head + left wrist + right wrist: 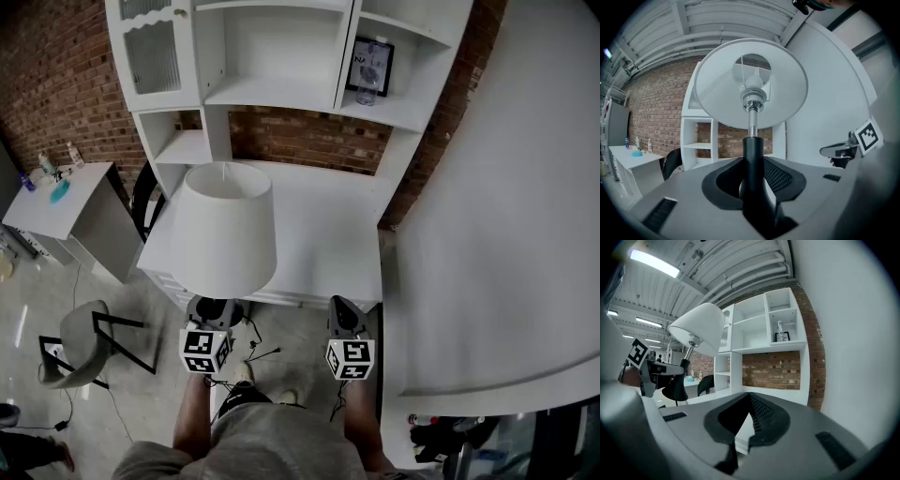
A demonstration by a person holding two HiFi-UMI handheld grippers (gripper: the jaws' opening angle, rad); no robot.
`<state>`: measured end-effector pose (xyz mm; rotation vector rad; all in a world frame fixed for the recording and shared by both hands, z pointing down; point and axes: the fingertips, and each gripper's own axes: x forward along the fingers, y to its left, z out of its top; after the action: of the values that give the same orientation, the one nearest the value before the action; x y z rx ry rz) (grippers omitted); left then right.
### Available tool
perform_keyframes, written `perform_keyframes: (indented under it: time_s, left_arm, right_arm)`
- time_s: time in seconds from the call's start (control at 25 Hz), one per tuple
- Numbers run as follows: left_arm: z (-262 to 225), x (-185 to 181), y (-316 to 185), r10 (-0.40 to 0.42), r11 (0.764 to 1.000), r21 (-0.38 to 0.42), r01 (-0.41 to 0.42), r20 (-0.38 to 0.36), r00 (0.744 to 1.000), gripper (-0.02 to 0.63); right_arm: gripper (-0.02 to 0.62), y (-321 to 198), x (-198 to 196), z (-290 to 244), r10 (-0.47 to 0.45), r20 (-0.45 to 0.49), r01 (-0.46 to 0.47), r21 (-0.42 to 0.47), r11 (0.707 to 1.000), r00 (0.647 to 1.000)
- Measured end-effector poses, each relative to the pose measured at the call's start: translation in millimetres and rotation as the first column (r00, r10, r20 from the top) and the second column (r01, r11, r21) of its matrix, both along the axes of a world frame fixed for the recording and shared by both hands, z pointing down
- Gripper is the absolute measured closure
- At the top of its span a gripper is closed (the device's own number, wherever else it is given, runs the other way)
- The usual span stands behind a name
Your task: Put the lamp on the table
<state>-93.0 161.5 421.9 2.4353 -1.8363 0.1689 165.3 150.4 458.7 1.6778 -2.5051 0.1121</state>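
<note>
Gripping the lamp (223, 230) by its dark stem, my left claw (752, 176) holds it upright in the air, just off the front-left corner of the white surface (323, 234). I judge this grip leaves the base free to land flat. In the head view the shade hides the stem, the base and that corner. My right claw (747, 401) hangs closed and empty by the front edge.

Lamp (223, 246) base, seemingly beneath shade (225, 192)
</note>
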Motion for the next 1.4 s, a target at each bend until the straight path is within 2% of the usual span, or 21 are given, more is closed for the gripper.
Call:
perform_keyframes:
  time_s: [0.64,0.84,1.08,1.4]
  left_arm:
    - [4,4,3,-0.022,1.000,-0.004,0.022,0.002,1.000,0.469]
    - [6,4,-6,-0.023,1.000,-0.005,0.023,-0.012,1.000,0.469]
    - [9,0,-39,-0.001,1.000,0.002,0.001,-0.020,1.000,0.469]
    - [14,-10,-111,0.063,0.998,0.010,-0.063,-0.008,0.998,0.469]
  right_arm:
    - [0.571,1,1,0,-0.043,0.022,0.044,-0.009,0.999,0.999]
    - [0.571,-5,-11,8,-0.065,0.029,0.066,-0.031,0.997,0.997]
    - [0.571,-34,-18,12,-0.064,0.030,0.065,-0.037,0.997,0.998]
    - [0.571,-96,-28,15,-0.011,0.015,0.011,-0.051,0.999,1.000]
